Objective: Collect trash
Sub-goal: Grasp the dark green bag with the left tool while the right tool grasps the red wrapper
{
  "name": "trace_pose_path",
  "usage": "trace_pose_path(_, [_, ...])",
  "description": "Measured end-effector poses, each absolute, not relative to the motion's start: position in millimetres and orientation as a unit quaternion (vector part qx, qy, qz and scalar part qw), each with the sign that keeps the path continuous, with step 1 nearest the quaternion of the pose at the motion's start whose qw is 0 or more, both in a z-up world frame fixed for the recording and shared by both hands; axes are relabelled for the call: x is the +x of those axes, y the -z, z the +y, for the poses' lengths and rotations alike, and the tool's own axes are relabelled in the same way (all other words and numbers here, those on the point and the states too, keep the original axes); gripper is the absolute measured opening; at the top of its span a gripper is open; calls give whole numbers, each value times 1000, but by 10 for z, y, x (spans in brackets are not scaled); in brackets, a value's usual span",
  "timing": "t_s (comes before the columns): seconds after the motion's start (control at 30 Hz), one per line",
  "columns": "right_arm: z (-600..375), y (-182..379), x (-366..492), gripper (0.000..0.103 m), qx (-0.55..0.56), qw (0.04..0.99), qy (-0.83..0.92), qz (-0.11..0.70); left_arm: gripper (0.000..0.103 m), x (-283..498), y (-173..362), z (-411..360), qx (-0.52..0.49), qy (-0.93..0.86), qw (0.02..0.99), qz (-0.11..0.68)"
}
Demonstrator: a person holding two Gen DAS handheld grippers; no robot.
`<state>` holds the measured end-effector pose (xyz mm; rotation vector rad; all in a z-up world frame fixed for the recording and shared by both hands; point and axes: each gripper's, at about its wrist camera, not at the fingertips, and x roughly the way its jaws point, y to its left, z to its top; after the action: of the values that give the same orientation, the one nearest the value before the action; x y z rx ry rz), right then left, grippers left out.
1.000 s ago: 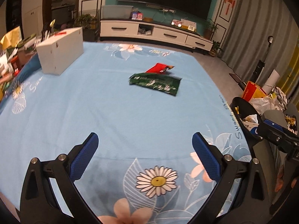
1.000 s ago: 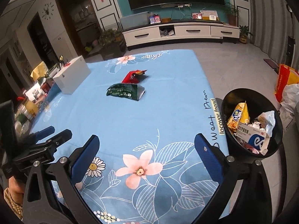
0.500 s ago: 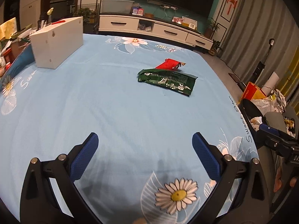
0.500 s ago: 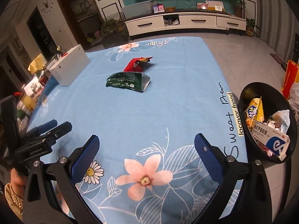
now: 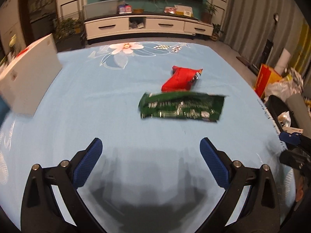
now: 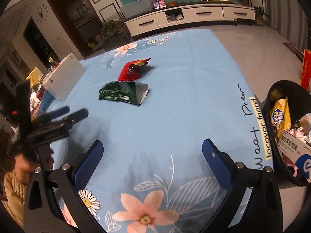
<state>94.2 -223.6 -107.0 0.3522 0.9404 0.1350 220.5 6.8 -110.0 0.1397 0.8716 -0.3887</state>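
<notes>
Both the left claw (image 5: 150,151) and the right claw (image 6: 152,152) gape wide and empty. The green snack wrapper (image 5: 181,106) lies flat on the tabletop (image 5: 97,97), just in front of the red wrapper (image 5: 179,79). Judging by its flatness, the left claw should come in low and pinch one edge.

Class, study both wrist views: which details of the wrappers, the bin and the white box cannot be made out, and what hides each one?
1. Green wrapper: its print is smeared by motion blur in the left wrist view and too small in the right.
2. Red wrapper: its contents are hidden by its own folds.
3. Black bin: cut off by the right edge in the right wrist view, and its lower contents are buried.
4. White box: cut off by the left edge in the left wrist view.
</notes>
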Motion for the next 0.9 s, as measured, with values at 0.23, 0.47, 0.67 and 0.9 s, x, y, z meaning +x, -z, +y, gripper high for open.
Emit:
trace_pose_path(0.23, [-2344, 1206, 1041, 99, 185, 867, -66, 459, 100, 2654, 1080, -292, 139, 271, 856, 417])
trace_pose_path(0.47, [-2495, 1281, 1049, 99, 201, 861, -50, 463, 74, 2942, 1222, -574, 200, 351, 804, 436])
trace_pose_path(0.67, [-2570, 1282, 1006, 99, 204, 862, -39, 462, 51, 3021, 1334, -637, 211, 379, 774, 462])
trace_pose_path(0.9, [-2551, 1199, 1033, 99, 195, 869, -36, 454, 27, 2708, 1328, -544, 170, 383, 778, 467])
